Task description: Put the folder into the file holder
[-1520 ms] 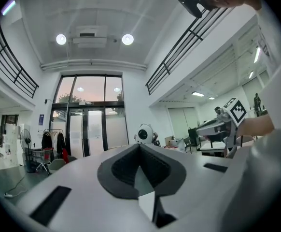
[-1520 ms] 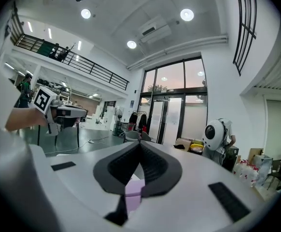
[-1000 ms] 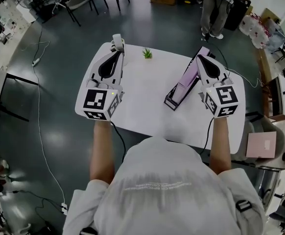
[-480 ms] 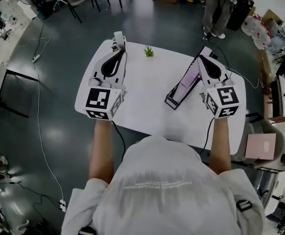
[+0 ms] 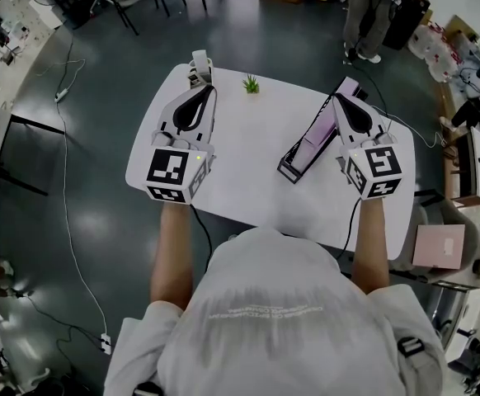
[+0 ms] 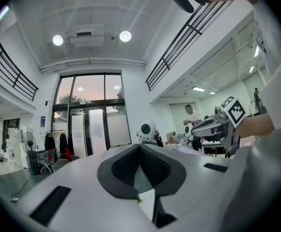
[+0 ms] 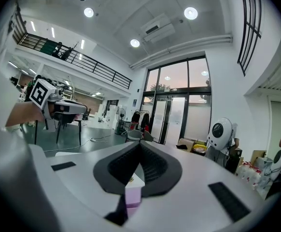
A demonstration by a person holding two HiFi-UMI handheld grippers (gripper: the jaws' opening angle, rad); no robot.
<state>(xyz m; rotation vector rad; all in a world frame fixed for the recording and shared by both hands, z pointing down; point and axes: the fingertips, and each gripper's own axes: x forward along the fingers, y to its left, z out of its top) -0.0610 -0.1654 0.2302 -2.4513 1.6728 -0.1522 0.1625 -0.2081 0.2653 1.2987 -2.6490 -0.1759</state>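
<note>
Left tool [image 5: 197, 64] and right tool [image 5: 339, 97] are hovering shut and empty over the desk [image 5: 240, 163]; the right should be opening wide before nearing the lilac file holder [image 5: 308, 141]

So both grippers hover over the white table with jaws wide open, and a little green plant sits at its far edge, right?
Not open: the left gripper and right gripper have jaws closed together, as each gripper view shows. They do hover over the white table, plant at its far edge.

The left hand-held gripper [image 6: 140, 147], jaws together, faces tall glass doors [image 6: 88, 117].
</note>
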